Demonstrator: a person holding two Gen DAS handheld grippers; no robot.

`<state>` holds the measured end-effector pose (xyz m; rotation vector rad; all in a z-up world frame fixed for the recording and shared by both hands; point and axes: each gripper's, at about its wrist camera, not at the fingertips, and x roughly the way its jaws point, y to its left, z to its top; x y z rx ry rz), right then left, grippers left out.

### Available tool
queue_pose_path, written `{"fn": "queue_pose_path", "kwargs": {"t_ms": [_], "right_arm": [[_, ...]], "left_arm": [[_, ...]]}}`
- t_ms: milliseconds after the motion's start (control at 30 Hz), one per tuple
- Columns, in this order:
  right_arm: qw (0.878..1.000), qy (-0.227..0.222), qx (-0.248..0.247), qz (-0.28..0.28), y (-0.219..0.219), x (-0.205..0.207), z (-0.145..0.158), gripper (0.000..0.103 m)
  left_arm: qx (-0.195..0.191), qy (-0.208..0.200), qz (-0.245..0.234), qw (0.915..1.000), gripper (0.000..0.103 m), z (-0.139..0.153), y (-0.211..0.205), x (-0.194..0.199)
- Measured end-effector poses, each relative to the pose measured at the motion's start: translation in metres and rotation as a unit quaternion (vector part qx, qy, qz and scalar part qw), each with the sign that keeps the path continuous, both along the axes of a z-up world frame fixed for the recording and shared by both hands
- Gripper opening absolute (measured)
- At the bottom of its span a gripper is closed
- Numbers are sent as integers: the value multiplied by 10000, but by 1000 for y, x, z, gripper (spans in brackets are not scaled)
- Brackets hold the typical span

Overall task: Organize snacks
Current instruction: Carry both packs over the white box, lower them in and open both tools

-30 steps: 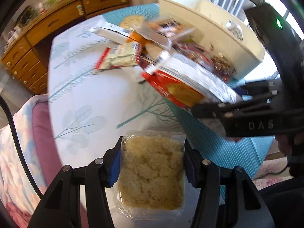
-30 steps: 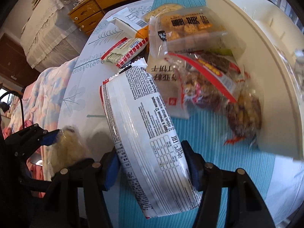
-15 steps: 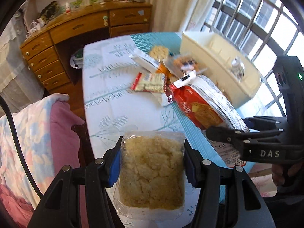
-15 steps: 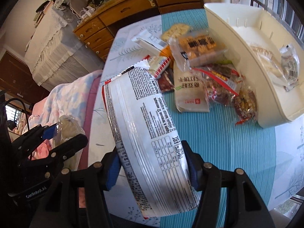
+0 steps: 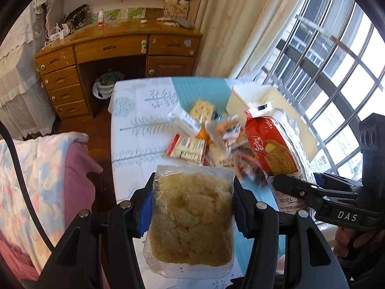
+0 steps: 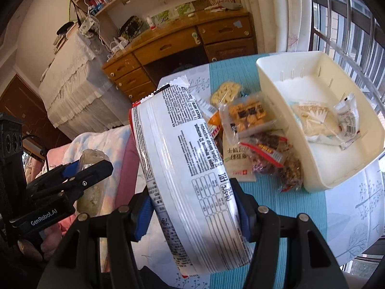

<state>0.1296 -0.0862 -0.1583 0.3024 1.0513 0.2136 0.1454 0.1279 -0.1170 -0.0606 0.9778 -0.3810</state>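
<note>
1. Both grippers have risen since the earlier frames. Left wrist view: the left gripper [image 5: 192,207] clamps a clear packet of crumbly yellow cake [image 5: 192,219] above the patterned tablecloth [image 5: 134,125].
2. Right wrist view: the right gripper [image 6: 192,213] grips a long white-backed red biscuit pack [image 6: 182,168] above the table, near the cream plastic bin [image 6: 284,110].

L gripper [image 5: 192,207]: jaws clamped on a clear pack, pads pressing both sides, pointing steeply down. R gripper [image 6: 192,207]: jaws clamped on a long white pack, also angled steeply down. The two sit side by side, apart, not touching. Fingers [image 6: 31,245] of the L hand wrap its handle at the near left; R hand [image 5: 356,238] grips its handle near right.
</note>
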Motion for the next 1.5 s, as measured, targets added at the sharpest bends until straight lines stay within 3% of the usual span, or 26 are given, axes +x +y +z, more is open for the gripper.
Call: {"fn": "queue_pose_path", "kwargs": {"t_ms": [533,933,1500], "right_arm": [[9983,-415,154,-383,-104,35,31,59],[9988,-394,298,-13,-186,58,24,59],[9996,-99,254,76,-265,82,1,59]], "left_arm": [[-317,-297,147,9989,54,33,-84,0],[-329,-352,568,9972,54,38,-172,8],[-741,-126,719,9946,54,23,-271,56]]}}
